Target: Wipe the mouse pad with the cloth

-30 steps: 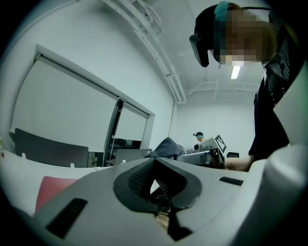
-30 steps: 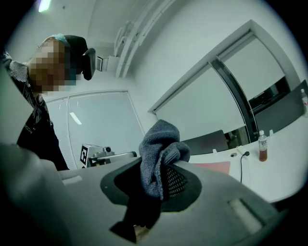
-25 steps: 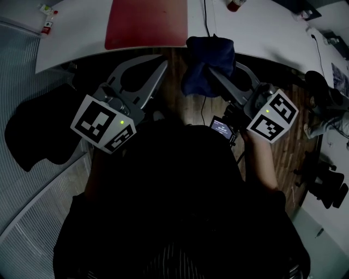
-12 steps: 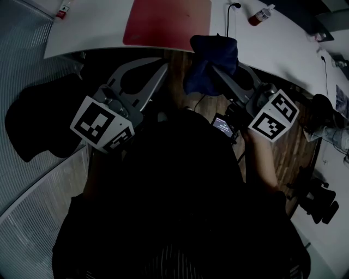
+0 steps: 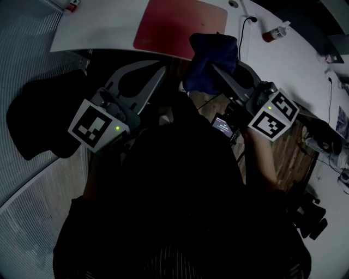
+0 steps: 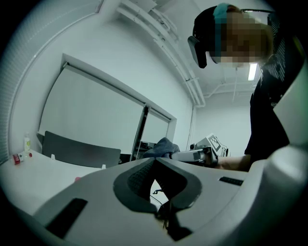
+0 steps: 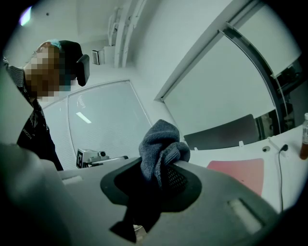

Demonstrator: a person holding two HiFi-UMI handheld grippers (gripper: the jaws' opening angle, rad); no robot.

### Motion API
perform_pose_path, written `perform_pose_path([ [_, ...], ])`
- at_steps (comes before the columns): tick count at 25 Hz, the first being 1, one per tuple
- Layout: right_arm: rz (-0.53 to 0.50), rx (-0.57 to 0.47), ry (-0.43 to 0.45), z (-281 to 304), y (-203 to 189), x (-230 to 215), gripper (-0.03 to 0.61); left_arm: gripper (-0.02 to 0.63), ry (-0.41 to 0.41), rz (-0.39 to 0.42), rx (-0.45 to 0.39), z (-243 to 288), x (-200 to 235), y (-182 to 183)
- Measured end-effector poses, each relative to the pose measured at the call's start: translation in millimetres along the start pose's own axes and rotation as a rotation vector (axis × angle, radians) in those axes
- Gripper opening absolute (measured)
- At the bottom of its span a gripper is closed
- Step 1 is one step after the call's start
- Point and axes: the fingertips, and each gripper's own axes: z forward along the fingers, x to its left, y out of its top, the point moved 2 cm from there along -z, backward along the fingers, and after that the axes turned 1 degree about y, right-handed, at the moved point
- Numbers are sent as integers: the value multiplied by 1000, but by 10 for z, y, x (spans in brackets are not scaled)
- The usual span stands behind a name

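The red mouse pad [image 5: 180,26] lies on the white table [image 5: 103,32], at the top of the head view; it also shows as a pink patch [image 7: 238,172] beyond the right jaws. My right gripper [image 5: 214,66] is shut on the dark blue cloth [image 5: 210,59], which bunches up above the jaws [image 7: 161,144]. It hangs off the table's near edge, short of the pad. My left gripper [image 5: 159,68] is shut and holds nothing, beside the right one and also short of the table edge. In the left gripper view the cloth [image 6: 163,145] shows past the closed jaws.
A small bottle with a red part [image 5: 275,34] and a black cable [image 5: 248,22] lie on the table right of the pad. A black chair [image 5: 38,120] stands at the left. Wooden floor [image 5: 297,158] lies below the grippers. Another small item [image 5: 73,4] sits at the table's far left.
The table and red pad have shifted right and slightly down in the head view. Both grippers keep their pose, and the cloth stays in the right jaws.
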Motion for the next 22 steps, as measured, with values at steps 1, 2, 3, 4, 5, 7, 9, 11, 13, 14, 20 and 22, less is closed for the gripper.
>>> perform_pose_path([
  [1,1,3,7,88,25,-68,92,6,4,-1,-5,41,95,25],
  [2,1,9,12,167,46,-138,92,6,6,-3,-9,92,181,47],
  [3,-1,18,17,239,68,-212,92,6,6,-8,-13,152,258,65],
  [4,-3,28,22,306,97,-292,92,6,5,-16,-15,221,331,84],
  [5,-4,36,28,370,137,-380,92,6,4,-26,-17,297,403,109],
  [7,5,43,45,467,263,-570,92,6,11,-46,-17,471,537,190],
  [9,14,49,60,526,419,-763,92,6,25,-53,-12,663,651,292],
  [11,12,54,72,642,543,-949,92,6,35,-44,-2,815,806,359],
  [13,12,61,81,820,671,-1193,92,6,42,-42,8,997,1054,416],
  [14,16,66,82,914,762,-1366,92,6,46,-48,15,1136,1212,461],
  [20,61,95,90,1348,955,-1995,92,6,72,-90,51,1570,1852,491],
  [22,38,111,98,1451,821,-2047,92,6,76,-96,48,1565,2011,326],
])
